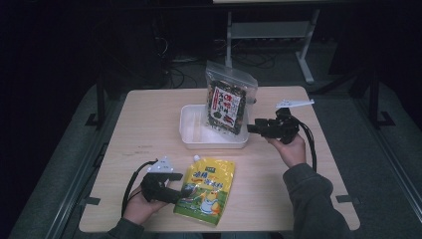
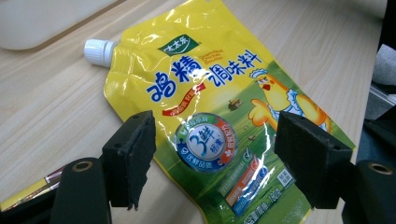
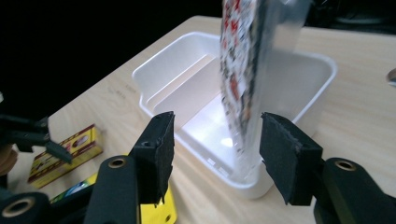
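A yellow spouted pouch (image 1: 205, 189) with a white cap (image 2: 99, 51) lies flat near the table's front edge. My left gripper (image 1: 181, 191) is at its left edge, open, with the jaws apart above the pouch (image 2: 210, 116) and not pressing it. A clear zip bag (image 1: 230, 102) of dark snacks with a red label stands upright in the right end of a white tray (image 1: 191, 124). My right gripper (image 1: 251, 128) hovers just right of the tray, open. In the right gripper view the bag (image 3: 243, 70) appears edge-on beyond the jaws, standing in the tray (image 3: 177, 70).
A small yellow and red box (image 3: 65, 154) lies on the wooden table (image 1: 149, 114) near my left hand, and its corner (image 2: 28, 196) is under the left gripper. The floor around the table is dark, with cables and a grey stand (image 1: 303, 55) behind.
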Demonstrator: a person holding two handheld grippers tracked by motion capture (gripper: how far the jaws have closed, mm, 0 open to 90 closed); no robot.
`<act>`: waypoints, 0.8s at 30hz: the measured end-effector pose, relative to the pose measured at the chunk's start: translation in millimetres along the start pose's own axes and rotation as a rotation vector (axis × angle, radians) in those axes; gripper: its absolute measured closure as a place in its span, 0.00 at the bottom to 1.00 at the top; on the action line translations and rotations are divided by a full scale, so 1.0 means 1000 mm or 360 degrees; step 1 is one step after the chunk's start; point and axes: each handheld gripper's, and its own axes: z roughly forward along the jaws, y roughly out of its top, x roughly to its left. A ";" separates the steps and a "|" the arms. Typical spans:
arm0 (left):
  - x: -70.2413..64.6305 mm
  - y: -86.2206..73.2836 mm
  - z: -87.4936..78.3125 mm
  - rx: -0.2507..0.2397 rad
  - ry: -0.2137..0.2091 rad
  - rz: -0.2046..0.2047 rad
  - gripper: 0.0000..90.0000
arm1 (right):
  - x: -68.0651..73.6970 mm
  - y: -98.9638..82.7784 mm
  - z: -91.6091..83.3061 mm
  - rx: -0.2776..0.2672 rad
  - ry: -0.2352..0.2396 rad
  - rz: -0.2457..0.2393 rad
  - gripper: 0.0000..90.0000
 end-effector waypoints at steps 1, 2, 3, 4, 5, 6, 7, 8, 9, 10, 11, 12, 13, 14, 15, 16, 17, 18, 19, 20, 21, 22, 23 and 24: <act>0.000 0.000 0.000 0.0000 0.0000 0.0000 0.33 | 0.000 0.000 0.000 0.0000 0.0000 0.0000 0.48; 0.000 -0.001 0.000 0.0002 0.0000 0.0001 0.33 | 0.001 -0.001 0.000 0.0011 0.0006 0.0000 0.48; 0.000 -0.001 0.000 0.0008 0.0003 0.0003 0.34 | 0.005 -0.005 0.002 0.0052 0.0014 -0.0006 0.47; 0.000 -0.001 0.000 0.0010 0.0006 0.0001 0.34 | 0.005 -0.005 0.002 0.0052 0.0014 -0.0006 0.47; 0.000 -0.002 -0.001 0.0010 0.0009 -0.0003 0.35 | 0.007 -0.007 0.002 0.0062 0.0021 -0.0002 0.47; 0.001 -0.002 -0.001 0.0009 0.0004 -0.0008 0.36 | 0.011 -0.012 0.004 0.0083 0.0041 -0.0003 0.46; 0.001 -0.002 -0.001 0.0008 0.0001 -0.0011 0.36 | 0.011 -0.012 0.004 0.0083 0.0041 -0.0003 0.46; 0.001 -0.002 -0.001 0.0008 0.0001 -0.0011 0.37 | 0.013 -0.015 0.005 0.0104 0.0047 -0.0005 0.45; 0.001 -0.002 0.000 0.0010 0.0003 -0.0012 0.37 | 0.018 -0.020 0.009 0.0162 0.0065 0.0002 0.44; 0.001 -0.002 0.000 0.0011 0.0009 -0.0011 0.38 | 0.021 -0.023 0.010 0.0181 0.0064 0.0000 0.43; 0.001 -0.002 0.000 0.0011 0.0009 -0.0011 0.37 | 0.021 -0.023 0.010 0.0181 0.0064 0.0000 0.43; 0.000 -0.002 0.000 0.0014 0.0011 -0.0007 0.37 | 0.023 -0.025 0.011 0.0196 0.0064 -0.0012 0.42; 0.000 -0.002 -0.001 0.0008 0.0016 -0.0006 0.37 | 0.027 -0.028 0.014 0.0236 0.0064 -0.0018 0.40; 0.000 -0.002 -0.001 0.0008 0.0016 -0.0006 0.37 | 0.027 -0.028 0.014 0.0236 0.0064 -0.0018 0.40; -0.001 -0.001 -0.001 0.0006 0.0018 -0.0007 0.36 | 0.032 -0.030 0.016 0.0243 0.0082 -0.0025 0.40; -0.001 -0.001 -0.001 0.0006 0.0018 -0.0007 0.36 | 0.032 -0.030 0.016 0.0243 0.0082 -0.0025 0.40; -0.001 -0.001 -0.001 0.0004 0.0019 -0.0009 0.36 | 0.034 -0.031 0.017 0.0242 0.0086 -0.0028 0.40; -0.002 -0.001 0.000 0.0004 0.0017 -0.0004 0.36 | 0.036 -0.031 0.018 0.0253 0.0093 -0.0038 0.40; -0.002 0.000 0.000 0.0007 0.0020 -0.0002 0.36 | 0.040 -0.033 0.021 0.0280 0.0097 -0.0049 0.40; -0.002 0.000 0.000 0.0007 0.0020 -0.0002 0.35 | 0.040 -0.033 0.021 0.0280 0.0097 -0.0049 0.40; -0.002 0.000 0.000 0.0006 0.0022 -0.0003 0.35 | 0.042 -0.035 0.022 0.0294 0.0100 -0.0048 0.39; -0.002 0.000 0.000 0.0005 0.0024 -0.0003 0.35 | 0.042 -0.035 0.023 0.0296 0.0101 -0.0048 0.39; -0.002 0.001 0.000 0.0005 0.0027 -0.0003 0.35 | 0.042 -0.035 0.023 0.0296 0.0101 -0.0048 0.39; -0.002 0.001 0.000 0.0006 0.0030 -0.0001 0.35 | 0.043 -0.038 0.024 0.0313 0.0105 -0.0038 0.39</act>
